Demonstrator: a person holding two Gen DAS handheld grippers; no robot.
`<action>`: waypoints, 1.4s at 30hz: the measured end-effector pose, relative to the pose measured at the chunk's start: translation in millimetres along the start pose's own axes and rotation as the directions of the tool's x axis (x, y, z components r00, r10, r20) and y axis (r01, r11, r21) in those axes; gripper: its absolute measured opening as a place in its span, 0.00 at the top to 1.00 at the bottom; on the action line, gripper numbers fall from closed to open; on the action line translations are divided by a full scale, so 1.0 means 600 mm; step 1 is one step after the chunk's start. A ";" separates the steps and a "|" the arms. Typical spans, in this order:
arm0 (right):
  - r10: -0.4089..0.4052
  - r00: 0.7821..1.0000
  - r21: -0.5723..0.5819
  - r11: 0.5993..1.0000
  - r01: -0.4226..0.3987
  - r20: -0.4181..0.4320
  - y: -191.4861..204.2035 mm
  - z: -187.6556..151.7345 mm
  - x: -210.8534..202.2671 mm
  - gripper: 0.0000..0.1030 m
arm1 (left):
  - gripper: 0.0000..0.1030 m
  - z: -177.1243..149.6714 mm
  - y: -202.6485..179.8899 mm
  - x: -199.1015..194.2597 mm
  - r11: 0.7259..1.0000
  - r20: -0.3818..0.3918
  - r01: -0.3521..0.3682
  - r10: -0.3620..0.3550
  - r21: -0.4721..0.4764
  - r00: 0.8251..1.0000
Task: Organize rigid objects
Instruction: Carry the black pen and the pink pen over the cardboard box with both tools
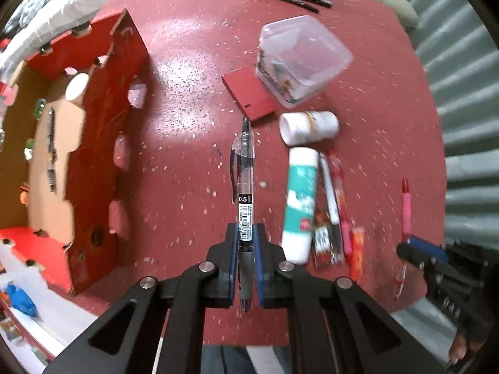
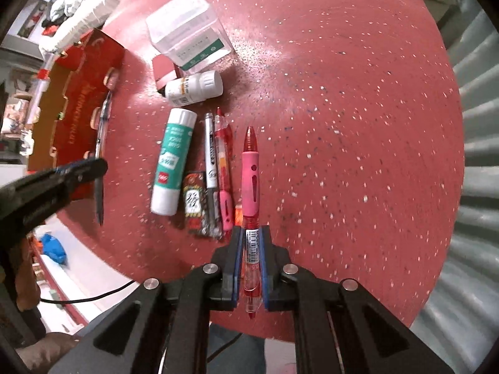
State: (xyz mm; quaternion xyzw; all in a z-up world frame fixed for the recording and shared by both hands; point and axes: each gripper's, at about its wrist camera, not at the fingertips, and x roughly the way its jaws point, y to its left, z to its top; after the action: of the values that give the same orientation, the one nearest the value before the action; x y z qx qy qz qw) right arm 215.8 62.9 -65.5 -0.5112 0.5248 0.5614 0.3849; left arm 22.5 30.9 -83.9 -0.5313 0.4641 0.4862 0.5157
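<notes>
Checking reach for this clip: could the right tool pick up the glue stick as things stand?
Probably not yet: the right tool is shut on the red pen. The glue stick lies uncovered on the table, leftward.

On the table [image 2: 343,124], a glue stick [image 2: 173,159], marker [image 2: 211,162] and pen [image 2: 223,168] are laid side by side. Behind them a bottle [image 2: 193,88] lies, then a tub [image 2: 187,31]. A box [image 1: 78,155] is set leftward.

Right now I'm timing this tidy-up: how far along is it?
Early. Done: one pen lies in the red cardboard box. In hand: left gripper holds a black pen, right gripper a pink pen. Left: glue stick, white bottle.
</notes>
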 end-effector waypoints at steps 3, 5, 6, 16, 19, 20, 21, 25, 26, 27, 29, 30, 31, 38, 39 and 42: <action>0.009 1.000 -0.017 1.000 -0.008 0.010 -0.002 -0.017 -0.012 0.90 | 0.90 -0.024 -0.010 -0.033 0.999 0.017 -0.025 0.024 0.047 1.000; 0.008 1.000 -0.040 0.999 -0.007 0.022 0.005 -0.024 -0.027 0.90 | 0.90 -0.030 -0.012 -0.051 0.997 0.044 -0.044 0.041 0.067 0.998; 0.005 1.000 -0.056 0.998 -0.004 0.030 0.009 -0.028 -0.031 0.90 | 0.90 -0.029 -0.003 -0.059 0.997 0.052 -0.044 0.041 0.068 0.998; -0.011 0.993 -0.159 0.987 0.030 0.119 0.068 -0.004 -0.064 0.90 | 0.90 -0.030 0.039 -0.124 0.997 0.138 -0.066 0.062 0.027 0.989; -0.009 0.991 -0.176 0.984 0.033 0.133 0.079 0.001 -0.068 0.90 | 0.90 -0.031 0.050 -0.130 0.997 0.153 -0.074 0.073 0.003 0.986; -0.008 0.991 -0.182 0.983 0.033 0.136 0.081 0.002 -0.070 0.90 | 0.90 -0.031 0.054 -0.134 0.997 0.158 -0.077 0.077 -0.005 0.984; -0.008 0.991 -0.186 0.982 0.034 0.137 0.084 0.003 -0.066 0.90 | 0.90 -0.030 0.056 -0.135 0.997 0.161 -0.081 0.082 -0.011 0.983; -0.007 0.990 -0.195 0.980 0.036 0.144 0.087 0.002 -0.074 0.90 | 0.90 -0.029 0.057 -0.147 0.990 0.185 -0.141 0.142 -0.016 0.972; -0.006 0.989 -0.193 0.981 0.035 0.144 0.086 0.002 -0.075 0.90 | 0.90 -0.029 0.056 -0.149 0.988 0.188 -0.153 0.150 0.001 0.971; -0.005 0.989 -0.190 0.981 0.033 0.145 0.083 0.002 -0.076 0.90 | 0.90 -0.029 0.054 -0.152 0.985 0.197 -0.171 0.168 0.001 0.966; -0.002 0.989 -0.185 0.982 0.029 0.145 0.078 0.000 -0.077 0.90 | 0.90 -0.028 0.048 -0.156 0.978 0.214 -0.206 0.200 0.009 0.956; -0.002 0.990 -0.181 0.983 0.028 0.144 0.075 0.000 -0.078 0.90 | 0.90 -0.027 0.045 -0.158 0.975 0.223 -0.221 0.213 0.013 0.951; -0.002 0.990 -0.177 0.984 0.027 0.144 0.072 -0.001 -0.079 0.90 | 0.90 -0.026 0.040 -0.161 0.971 0.234 -0.239 0.228 0.018 0.945; -0.021 0.991 -0.157 0.987 0.042 0.135 0.048 0.000 -0.088 0.90 | 0.90 -0.020 0.004 -0.174 0.944 0.303 -0.323 0.290 0.063 0.908; -0.023 0.991 -0.154 0.987 0.044 0.135 0.046 0.000 -0.091 0.90 | 0.90 -0.019 -0.003 -0.175 0.939 0.314 -0.337 0.299 0.074 0.901; -0.037 0.989 -0.152 0.987 0.058 0.140 0.040 0.002 -0.098 0.90 | 0.90 -0.017 -0.020 -0.178 0.927 0.341 -0.363 0.311 0.098 0.887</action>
State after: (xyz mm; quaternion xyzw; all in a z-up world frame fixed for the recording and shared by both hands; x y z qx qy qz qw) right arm 203.0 66.7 -3.3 -0.5123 0.4394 0.6251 0.3922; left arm 24.9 20.2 23.4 -0.3138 0.4969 0.6095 0.5321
